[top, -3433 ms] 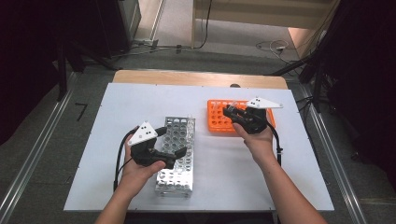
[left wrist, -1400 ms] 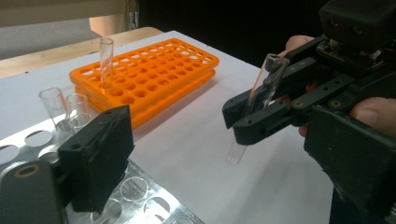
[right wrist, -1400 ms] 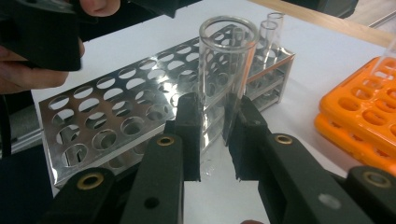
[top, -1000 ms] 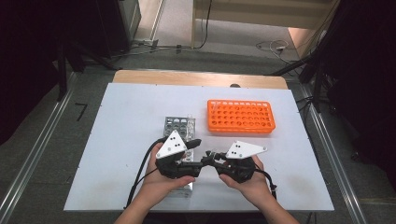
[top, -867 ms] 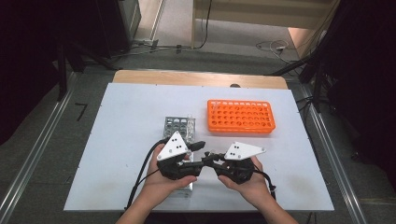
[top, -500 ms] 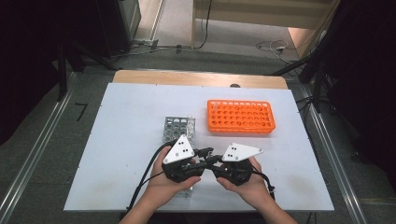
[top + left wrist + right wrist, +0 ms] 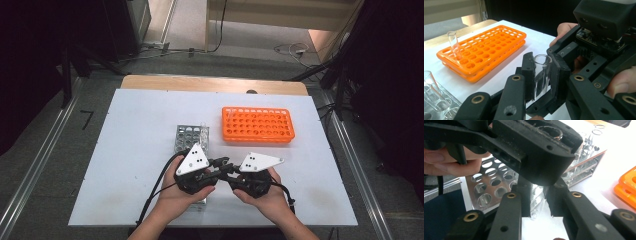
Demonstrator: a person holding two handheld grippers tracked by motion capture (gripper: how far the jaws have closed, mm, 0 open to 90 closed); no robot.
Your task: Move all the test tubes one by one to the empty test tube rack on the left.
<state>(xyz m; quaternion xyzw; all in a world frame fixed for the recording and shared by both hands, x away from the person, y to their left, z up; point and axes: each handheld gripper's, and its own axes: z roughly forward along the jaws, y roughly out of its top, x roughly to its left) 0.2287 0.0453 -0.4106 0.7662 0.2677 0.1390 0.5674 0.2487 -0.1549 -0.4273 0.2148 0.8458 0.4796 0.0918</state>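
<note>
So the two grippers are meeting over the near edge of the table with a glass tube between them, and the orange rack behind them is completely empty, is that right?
Not quite: the orange rack is not empty. The left gripper view shows one clear tube standing in a corner hole of it. The rest holds: the left gripper and right gripper meet near the table's front edge with a glass tube between them.

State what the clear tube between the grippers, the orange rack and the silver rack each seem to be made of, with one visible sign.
Clear tube: probably glass or clear plastic; see-through with bright glints. Orange rack: likely moulded plastic; uniform colour, soft sheen. Silver rack: apparently metal; pale brushed, reflective plate.
</note>
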